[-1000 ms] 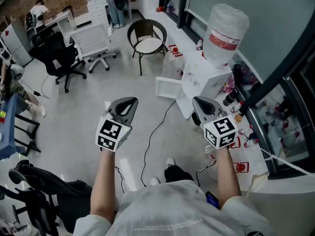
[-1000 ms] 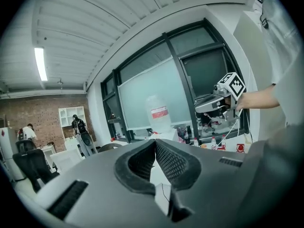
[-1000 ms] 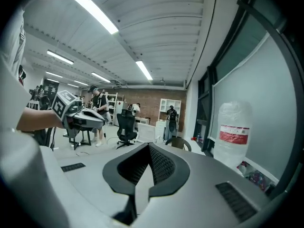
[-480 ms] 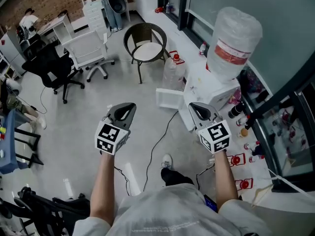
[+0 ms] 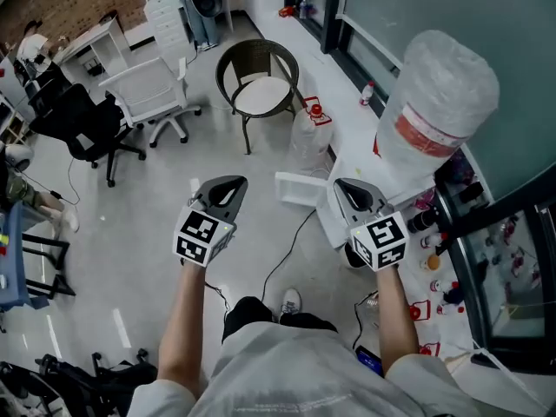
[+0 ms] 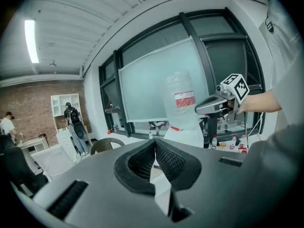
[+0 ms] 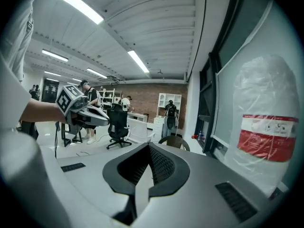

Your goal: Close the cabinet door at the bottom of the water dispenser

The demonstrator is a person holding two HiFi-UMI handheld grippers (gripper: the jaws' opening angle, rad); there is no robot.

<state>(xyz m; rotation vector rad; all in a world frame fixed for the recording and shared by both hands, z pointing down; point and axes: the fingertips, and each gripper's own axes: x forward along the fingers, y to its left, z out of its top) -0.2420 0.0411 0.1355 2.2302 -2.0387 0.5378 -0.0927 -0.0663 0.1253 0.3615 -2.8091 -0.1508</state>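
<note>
I kept both clenched on nothing. The left hand-held gripper hung well left of the white box-shaped water dispenser, which carried a clear plastic bottle with a red label. The right hand-held gripper was just before it. The white cabinet door stood open at the dispenser's base, between the 2.

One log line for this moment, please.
left claw: shut, empty | right claw: shut, empty | cabinet door: open, untouched | water dispenser: beyond right claw
</note>
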